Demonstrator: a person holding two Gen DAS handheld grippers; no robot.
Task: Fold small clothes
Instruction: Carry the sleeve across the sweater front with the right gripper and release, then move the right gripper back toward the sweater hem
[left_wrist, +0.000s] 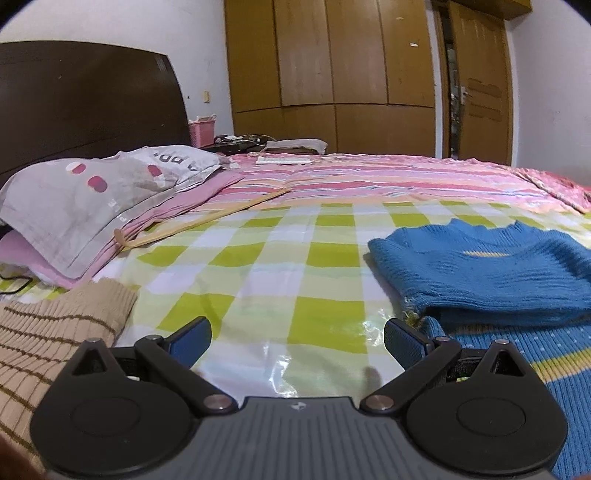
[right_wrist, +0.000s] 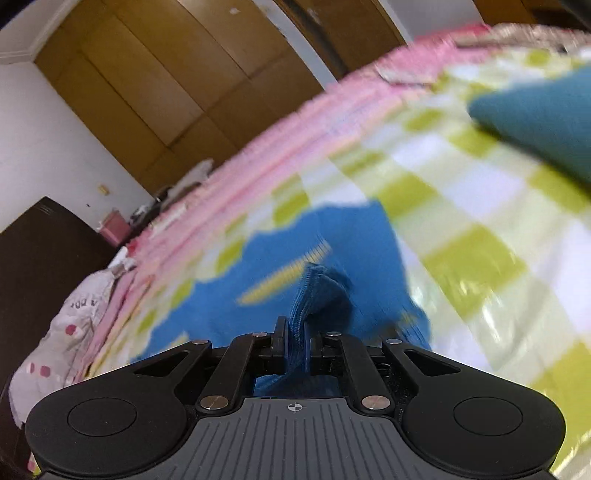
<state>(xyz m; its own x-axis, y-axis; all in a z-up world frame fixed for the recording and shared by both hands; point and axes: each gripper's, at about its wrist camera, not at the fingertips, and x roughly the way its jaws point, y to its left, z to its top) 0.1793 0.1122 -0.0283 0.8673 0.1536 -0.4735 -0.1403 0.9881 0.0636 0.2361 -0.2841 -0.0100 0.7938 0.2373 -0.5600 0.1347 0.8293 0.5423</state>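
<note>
One blue knit sweater (left_wrist: 491, 273) lies on the green-and-white checked sheet (left_wrist: 280, 266) of the bed, partly folded, its upper layer doubled over a lower part with one yellow band. A second garment, one beige sweater (left_wrist: 51, 332) with thin brown stripes, sits at the near left of the same sheet, apart from the blue one.

The left gripper (left_wrist: 297, 338) hovers over bare sheet between the two sweaters, its two blue-padded fingers spread wide with nothing between them; the right-hand pad sits just beside the blue sweater's edge.

The right gripper (right_wrist: 294, 345) has its two fingers drawn nearly together, pinching a raised ridge of the blue sweater's fabric (right_wrist: 314, 291). That view is blurred, so a darker teal shape (right_wrist: 546, 122) at upper right may be another cloth.

One grey spotted pillow (left_wrist: 99, 195) rests on pink bedding at left, with one thin wooden stick (left_wrist: 207, 221) lying beside it.
</note>
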